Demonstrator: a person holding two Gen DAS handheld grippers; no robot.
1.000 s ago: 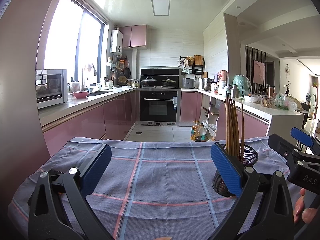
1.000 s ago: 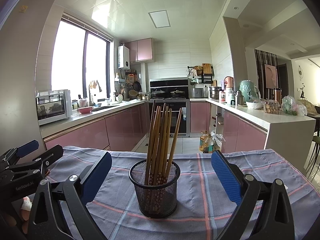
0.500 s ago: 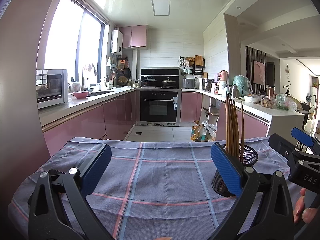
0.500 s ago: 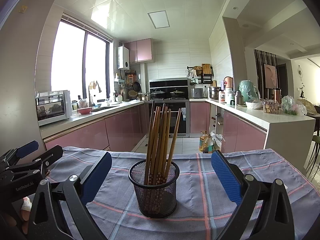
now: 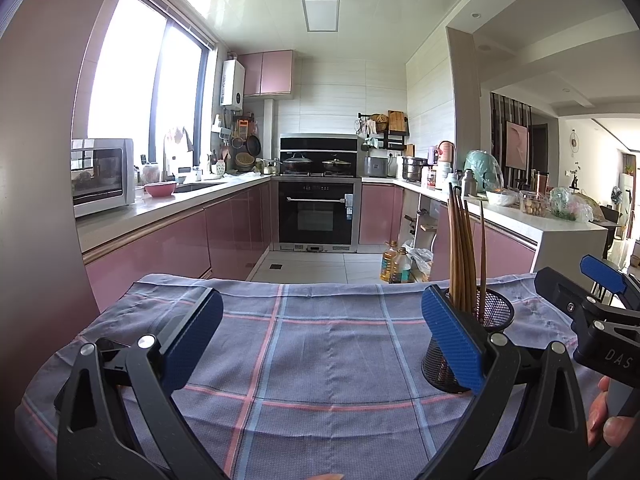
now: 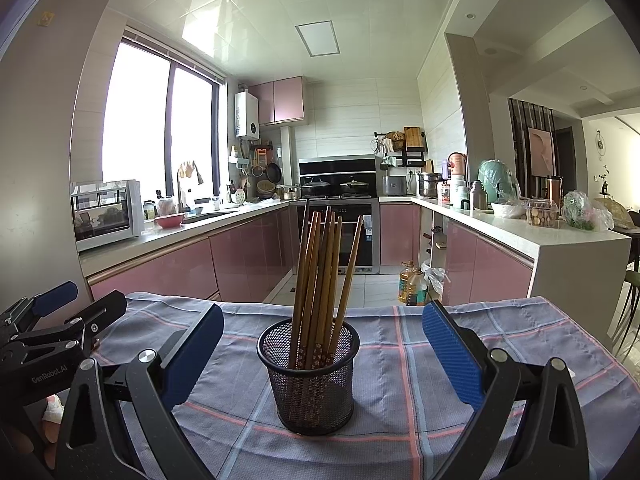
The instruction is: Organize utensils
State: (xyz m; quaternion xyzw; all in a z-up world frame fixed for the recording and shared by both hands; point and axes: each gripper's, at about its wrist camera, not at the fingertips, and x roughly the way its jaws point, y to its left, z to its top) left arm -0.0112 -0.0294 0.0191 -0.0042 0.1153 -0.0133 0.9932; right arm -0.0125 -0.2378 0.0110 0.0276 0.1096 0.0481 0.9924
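Note:
A black mesh cup [image 6: 307,376] stands upright on the checked tablecloth [image 6: 400,360], holding several brown wooden chopsticks [image 6: 320,280]. My right gripper [image 6: 320,356] is open, its blue pads on either side of the cup with a gap to each. In the left wrist view the cup [image 5: 492,316] sits behind my left gripper's right pad [image 5: 452,340]. My left gripper [image 5: 320,344] is open over bare cloth, with nothing between its fingers. Each gripper shows at the edge of the other's view.
The tablecloth [image 5: 320,360] ends at the far edge above a tiled floor. Pink cabinets, an oven [image 5: 316,212] and counters lie beyond. Oil bottles [image 6: 412,284] stand on the floor. A hand [image 5: 608,412] holds the right gripper's handle.

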